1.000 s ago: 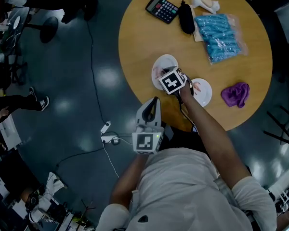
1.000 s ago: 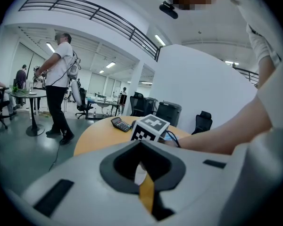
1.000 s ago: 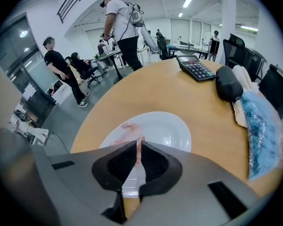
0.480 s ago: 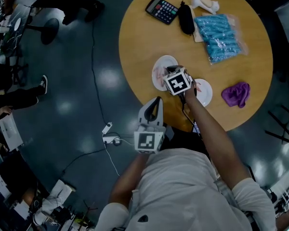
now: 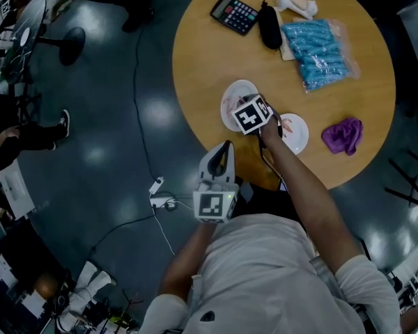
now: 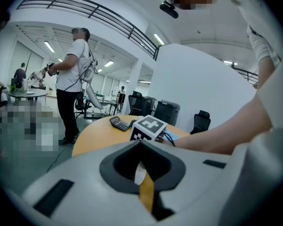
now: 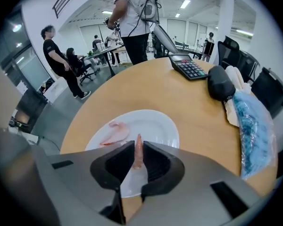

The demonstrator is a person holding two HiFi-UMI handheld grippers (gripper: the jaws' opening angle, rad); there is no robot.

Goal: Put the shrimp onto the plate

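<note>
My right gripper points steeply down over the left white plate on the round wooden table. A pink shrimp stands in the narrow gap between its jaws, which have just been opening; a sliver of plate shows beside it. Another shrimp lies on that plate. The right plate carries a pink piece. My left gripper hangs off the table's near edge, jaws together and empty.
At the back of the table lie a calculator, a black pouch, a blue packet and a white object. A purple cloth sits right. A cable and power strip lie on the floor; people stand left.
The right gripper's marker cube has edged slightly up and left over the left plate. The left gripper has kept still.
</note>
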